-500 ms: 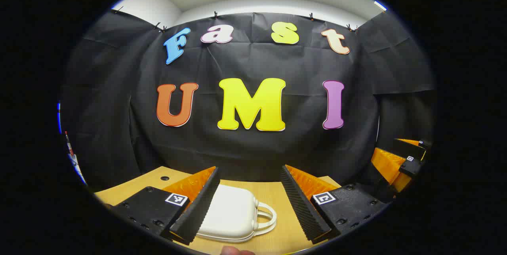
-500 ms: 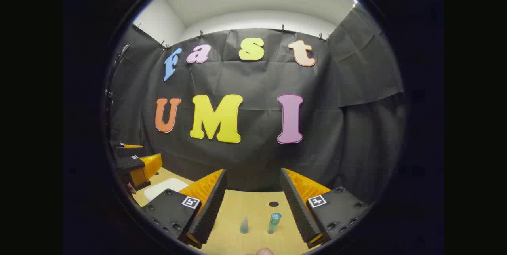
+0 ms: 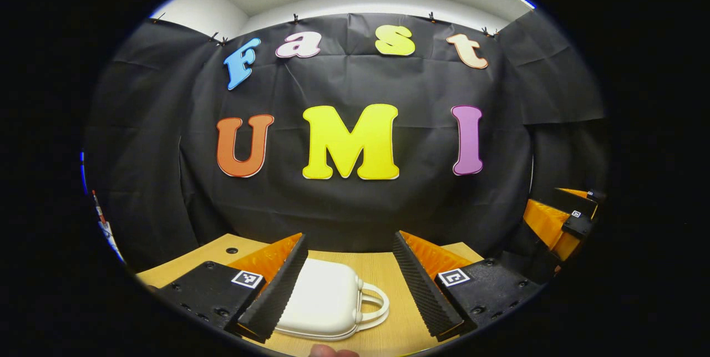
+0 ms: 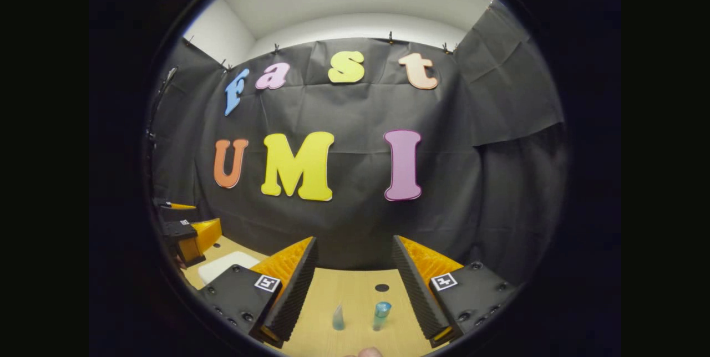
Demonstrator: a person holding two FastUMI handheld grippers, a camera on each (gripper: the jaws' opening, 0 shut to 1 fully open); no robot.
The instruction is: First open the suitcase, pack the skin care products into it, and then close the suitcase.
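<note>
Hovering above the table (image 3: 383,271), both grippers hold nothing. Left gripper (image 3: 350,285) has its fingers spread wide, w/ the white suitcase (image 3: 324,301) lying flat on the wood just below and between them, handle pointing to the view's right. Case looks closed: lid down, no gap visible. Right gripper (image 4: 355,290) is likewise wide apart, nothing between the fingers. Ahead of it on the table stand two small skin care items: a pale tube (image 4: 338,318) and a blue-capped bottle (image 4: 381,315), just beside each other, upright, apart from the suitcase. In the right gripper view the suitcase shows as a white corner (image 4: 224,263) at left, under the other gripper.

Progress, as I judge it: basically at the start. Step 1 (open case) not yet done; products not packed; closing comes last. Approx everything is left. Left gripper seems best placed to go for the lid or handle first; can't tell what kind of latch or zip it has.
</note>
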